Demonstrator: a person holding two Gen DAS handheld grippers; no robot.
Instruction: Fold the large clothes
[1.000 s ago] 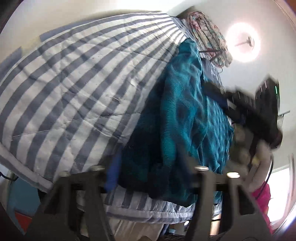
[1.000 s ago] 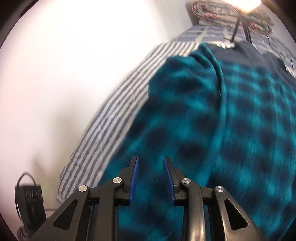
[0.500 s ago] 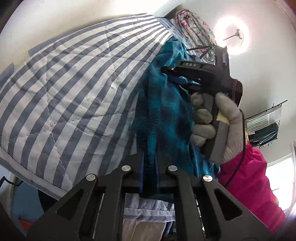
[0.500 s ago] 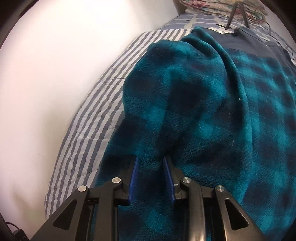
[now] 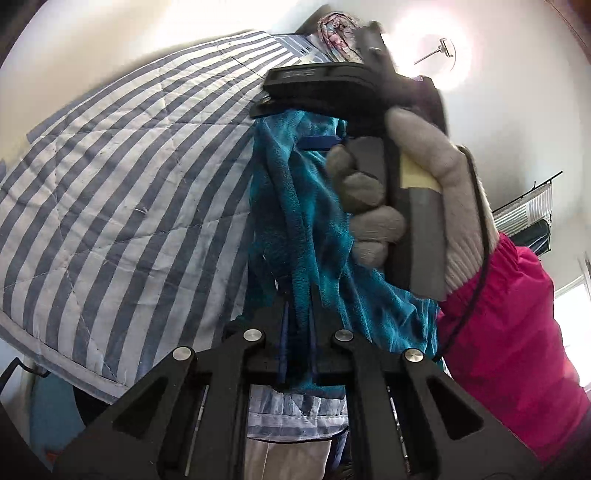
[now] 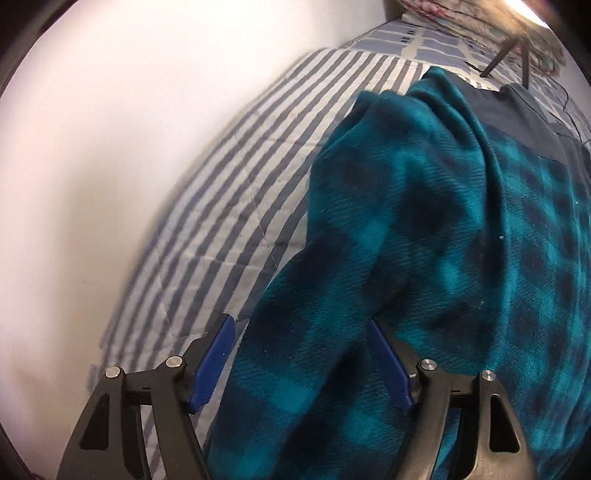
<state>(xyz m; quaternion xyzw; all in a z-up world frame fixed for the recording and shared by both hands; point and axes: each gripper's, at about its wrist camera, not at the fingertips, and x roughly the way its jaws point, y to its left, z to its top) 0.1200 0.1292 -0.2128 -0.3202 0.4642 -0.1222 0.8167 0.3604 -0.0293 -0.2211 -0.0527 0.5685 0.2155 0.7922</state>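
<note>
A teal and dark plaid fleece garment (image 6: 424, 240) lies on a blue and white striped quilt (image 5: 110, 184). My left gripper (image 5: 297, 325) is shut on a bunched fold of the fleece (image 5: 295, 206) and holds it raised off the quilt. My right gripper (image 6: 303, 339) points steeply down at the garment. Its jaws are opening wide, with a fold of fleece between the blue pads (image 6: 214, 358), which do not press on it. In the left wrist view a grey-gloved hand (image 5: 373, 199) with a pink sleeve holds the right gripper just beyond the raised fabric.
A white wall (image 6: 110, 147) runs along the far side of the quilt. A patterned cloth (image 5: 336, 33) and a dark tripod leg (image 6: 502, 55) sit at the bed's far end. The quilt's edge (image 5: 55, 354) drops off at lower left. A rack (image 5: 532, 210) stands at right.
My left gripper has shut on the fleece and lifted it. My right gripper has come down closer to the garment and its jaws have spread from narrow to wide.
</note>
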